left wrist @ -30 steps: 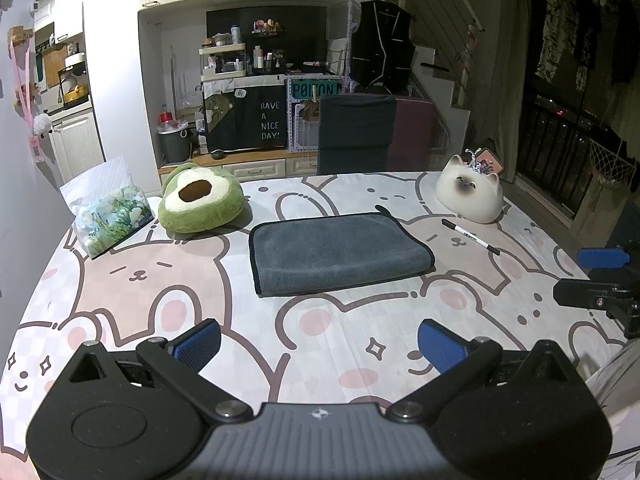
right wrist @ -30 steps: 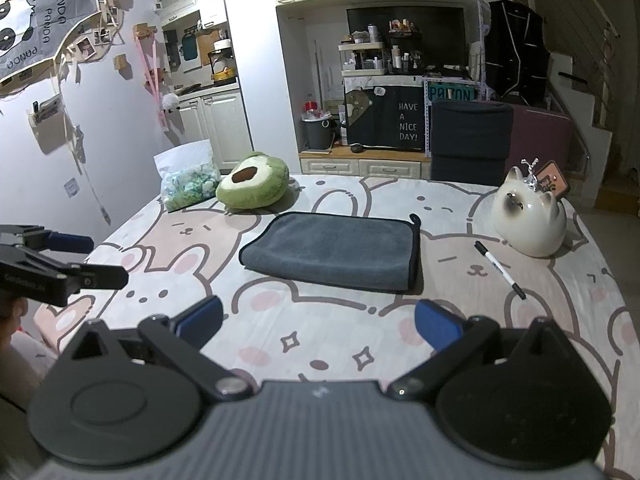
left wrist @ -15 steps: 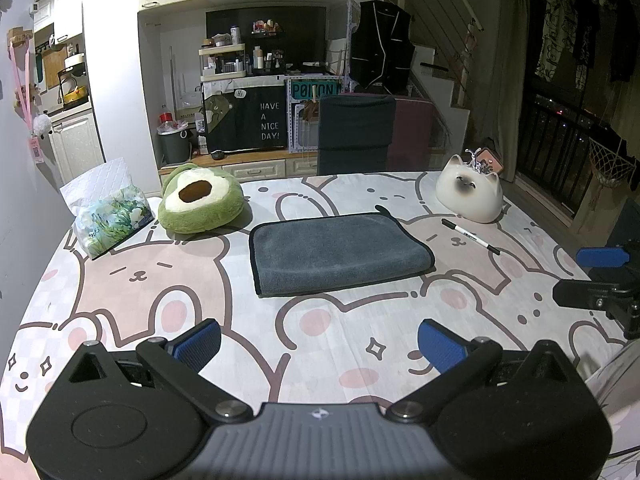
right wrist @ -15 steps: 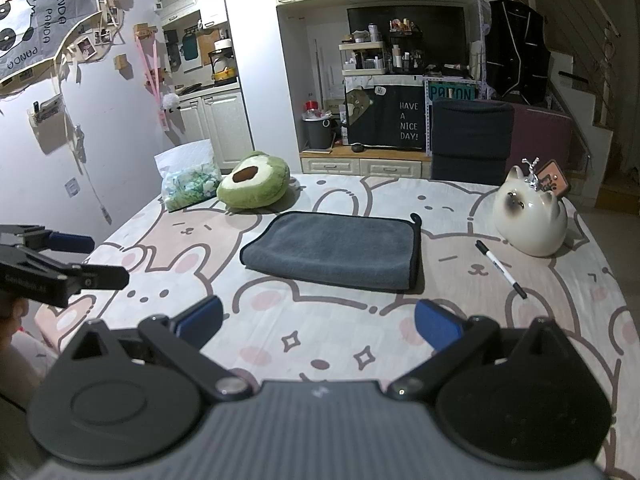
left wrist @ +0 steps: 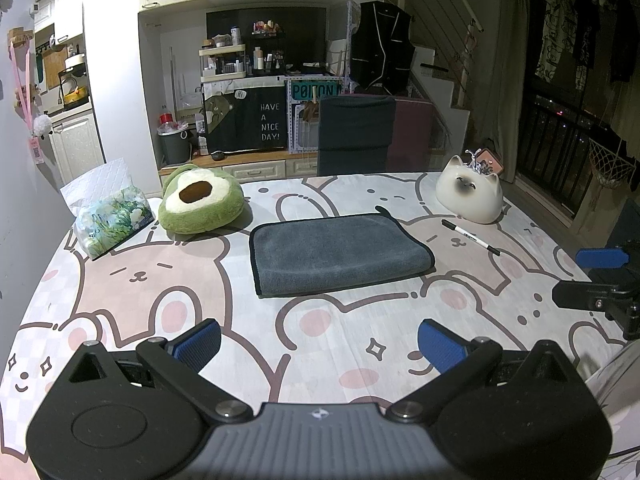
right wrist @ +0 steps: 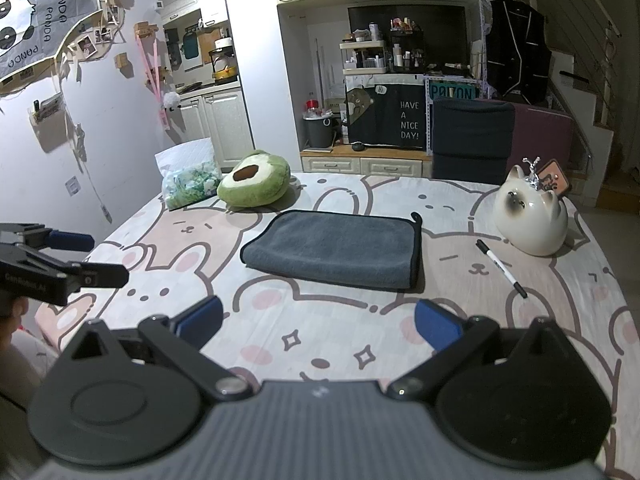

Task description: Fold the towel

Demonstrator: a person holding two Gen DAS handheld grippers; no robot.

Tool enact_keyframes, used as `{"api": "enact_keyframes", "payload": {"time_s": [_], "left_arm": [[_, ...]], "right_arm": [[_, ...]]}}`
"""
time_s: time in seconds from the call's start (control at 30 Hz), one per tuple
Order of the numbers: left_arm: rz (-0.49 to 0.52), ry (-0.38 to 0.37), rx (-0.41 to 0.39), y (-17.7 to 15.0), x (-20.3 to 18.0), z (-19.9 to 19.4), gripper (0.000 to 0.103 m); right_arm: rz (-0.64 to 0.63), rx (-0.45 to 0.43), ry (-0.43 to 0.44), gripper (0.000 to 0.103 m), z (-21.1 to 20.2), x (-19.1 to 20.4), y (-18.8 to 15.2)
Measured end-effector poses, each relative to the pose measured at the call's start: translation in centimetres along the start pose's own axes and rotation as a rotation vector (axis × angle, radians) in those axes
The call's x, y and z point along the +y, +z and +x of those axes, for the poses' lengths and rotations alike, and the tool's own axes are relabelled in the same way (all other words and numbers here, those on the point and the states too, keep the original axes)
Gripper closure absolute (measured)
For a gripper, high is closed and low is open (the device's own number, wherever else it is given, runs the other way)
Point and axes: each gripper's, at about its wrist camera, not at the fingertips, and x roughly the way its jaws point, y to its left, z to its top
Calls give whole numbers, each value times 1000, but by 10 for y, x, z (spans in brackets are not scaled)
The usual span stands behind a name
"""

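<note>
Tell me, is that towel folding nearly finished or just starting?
It looks mostly done: the grey towel already lies doubled into a neat rectangle on the table. Nothing is in hand; the left gripper and right gripper are open, short of it. Perhaps another fold remains.

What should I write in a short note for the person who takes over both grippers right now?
Left gripper: open, empty, held above the near part of the table.
Right gripper: open, empty, also short of the towel.
Towel: grey, lying flat mid-table, apparently folded at least once; nothing touches it.
Nearby: pen, cat figurine, avocado plush.
Left: check whether another fold is wanted; if so, take an edge.
</note>
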Motion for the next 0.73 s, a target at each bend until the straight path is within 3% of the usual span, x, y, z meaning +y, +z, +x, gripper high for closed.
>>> {"api": "enact_keyframes", "payload": {"time_s": [0.73], "left_arm": [[0,4,1,2,3,0,0]], "right_arm": [[-2,0,4,0,0,3,-2]]}}
